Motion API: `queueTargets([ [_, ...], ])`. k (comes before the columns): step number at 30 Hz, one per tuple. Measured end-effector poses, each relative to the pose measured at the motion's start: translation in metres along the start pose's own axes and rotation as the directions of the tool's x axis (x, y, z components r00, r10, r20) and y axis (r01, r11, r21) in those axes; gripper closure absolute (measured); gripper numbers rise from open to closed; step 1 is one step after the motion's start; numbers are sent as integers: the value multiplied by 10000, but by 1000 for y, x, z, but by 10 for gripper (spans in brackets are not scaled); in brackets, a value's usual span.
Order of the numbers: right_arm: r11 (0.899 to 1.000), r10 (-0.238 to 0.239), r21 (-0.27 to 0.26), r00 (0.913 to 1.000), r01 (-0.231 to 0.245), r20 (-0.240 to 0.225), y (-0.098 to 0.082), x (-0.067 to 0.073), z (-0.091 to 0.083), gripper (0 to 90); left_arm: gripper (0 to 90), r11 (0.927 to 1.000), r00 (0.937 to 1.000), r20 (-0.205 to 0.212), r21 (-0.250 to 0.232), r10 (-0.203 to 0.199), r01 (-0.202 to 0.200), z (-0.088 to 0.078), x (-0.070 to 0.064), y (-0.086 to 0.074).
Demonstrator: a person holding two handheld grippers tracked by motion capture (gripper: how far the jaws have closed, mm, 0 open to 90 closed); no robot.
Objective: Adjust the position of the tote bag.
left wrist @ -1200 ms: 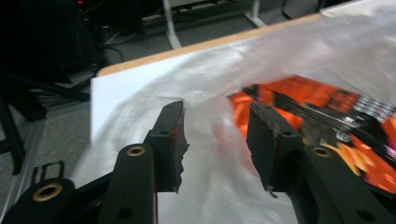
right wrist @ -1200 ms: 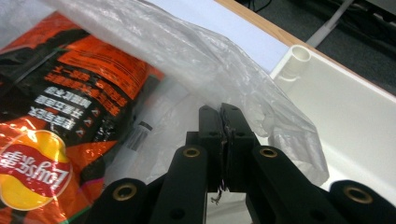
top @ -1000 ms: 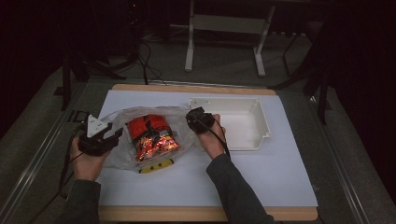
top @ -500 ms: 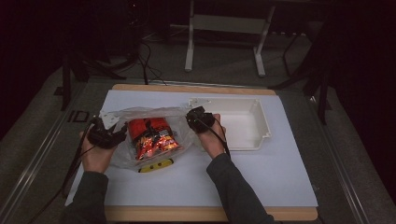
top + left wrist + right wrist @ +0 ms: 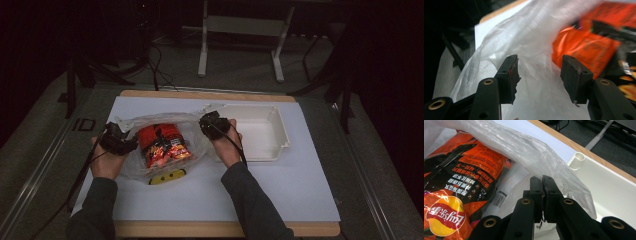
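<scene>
A clear plastic bag [image 5: 129, 167] lies on the white mat and holds an orange-red chip packet [image 5: 162, 145]; a yellow item [image 5: 167, 176] shows at its near end. My left gripper [image 5: 131, 145] is at the bag's left side. Its jaws have just been opening and now stand wide apart [image 5: 539, 72], with the bag's film [image 5: 534, 32] loose between and behind them. At the bag's right rim, my right gripper [image 5: 206, 125] is shut, its jaws [image 5: 542, 182] pinching the film [image 5: 524, 147] beside the packet [image 5: 461, 177].
A shallow white tray [image 5: 280, 132] stands to the right of the bag, close behind my right hand. The white mat [image 5: 280, 185] covers a wooden board. Dark floor, cables and a metal stand lie beyond the far edge.
My left gripper moved right, in toward the bag, and its jaws opened. The right hand and the bag's right rim stayed where they were.
</scene>
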State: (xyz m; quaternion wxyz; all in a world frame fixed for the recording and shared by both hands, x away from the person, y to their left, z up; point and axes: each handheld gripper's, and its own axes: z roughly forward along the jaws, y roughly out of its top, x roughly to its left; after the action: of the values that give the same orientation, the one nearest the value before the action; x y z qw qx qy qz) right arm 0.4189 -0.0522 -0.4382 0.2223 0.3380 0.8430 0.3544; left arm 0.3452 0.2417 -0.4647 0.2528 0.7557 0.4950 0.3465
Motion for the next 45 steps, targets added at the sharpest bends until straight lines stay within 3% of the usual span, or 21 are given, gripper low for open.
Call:
queueTargets([
  [3,10000,50,-31,10000,-50,7,0,-2,-1,870,523,9987,9995,255,-468,-199,210,-12,-1,-5],
  [5,9999,108,-47,9999,-108,-2,-1,-3,-2,870,532,9989,9994,281,-433,-183,196,-13,-1,-5],
  [7,9998,170,-65,9998,-171,-55,-1,-3,-2,870,531,9995,9993,352,-287,-126,137,-9,-1,-3],
  [12,9998,168,-100,9998,-169,-89,0,-1,-1,869,497,9973,9985,-25,491,-540,541,14,4,5],
  [14,9998,174,-90,9998,-175,-97,0,-2,0,869,573,9958,9981,-81,688,-603,607,19,6,5],
  [15,9998,161,-67,9998,-162,-97,0,-2,0,869,573,9943,9986,97,936,-526,515,23,8,5],
  [16,9999,170,-31,9998,-170,-76,0,-4,0,869,714,9946,9991,156,966,-391,374,22,8,5],
  [18,9997,229,6,9997,-229,-32,-1,-7,0,870,811,9992,10000,-83,397,-24,28,14,7,1],
  [19,9997,261,19,9997,-260,-8,-2,-9,0,871,860,9999,10000,59,-144,61,-60,7,8,-1],
  [20,9995,307,47,9995,-307,46,-2,-11,-1,872,876,9966,9997,207,-817,155,-137,-2,10,-4],
  [22,9991,408,119,9991,-410,110,-3,-15,-1,873,891,9867,9977,482,-1577,468,-387,-14,15,-9],
  [24,9986,513,143,9986,-514,106,-5,-19,-2,875,896,9732,9926,1081,-2280,549,-291,-25,22,-14],
  [27,9983,548,182,9984,-551,120,-6,-21,-2,875,898,9606,9840,1668,-2775,623,-138,-35,34,-23],
  [28,9976,635,260,9979,-638,145,-7,-24,-1,878,899,9565,9781,2020,-2914,499,114,-37,39,-27],
  [29,9972,677,305,9976,-681,143,-8,-26,-1,881,900,9534,9766,2116,-3004,392,268,-38,42,-29],
  [31,9961,804,352,9967,-806,87,-10,-29,0,886,900,9421,9614,2750,-3197,-101,1014,-38,53,-37],
  [34,9949,906,434,9959,-906,9,-14,-33,0,890,900,9209,9466,3052,-3299,-1043,2078,-37,68,-48],
  [35,9945,944,456,9955,-944,34,-16,-35,0,892,900,9239,9519,2797,-3170,-1249,2144,-36,70,-50],
  [38,9935,1010,519,9949,-1010,17,-19,-37,0,894,900,9264,9537,2543,-2945,-1606,2345,-34,74,-51],
  [41,9939,969,546,9953,-963,-82,-23,-37,0,894,900,9373,9615,1916,-2510,-1968,2418,-28,74,-49],
  [45,9945,908,539,9958,-903,-62,-23,-35,0,894,900,9323,9541,1522,-2199,-2579,2870,-22,76,-47],
])
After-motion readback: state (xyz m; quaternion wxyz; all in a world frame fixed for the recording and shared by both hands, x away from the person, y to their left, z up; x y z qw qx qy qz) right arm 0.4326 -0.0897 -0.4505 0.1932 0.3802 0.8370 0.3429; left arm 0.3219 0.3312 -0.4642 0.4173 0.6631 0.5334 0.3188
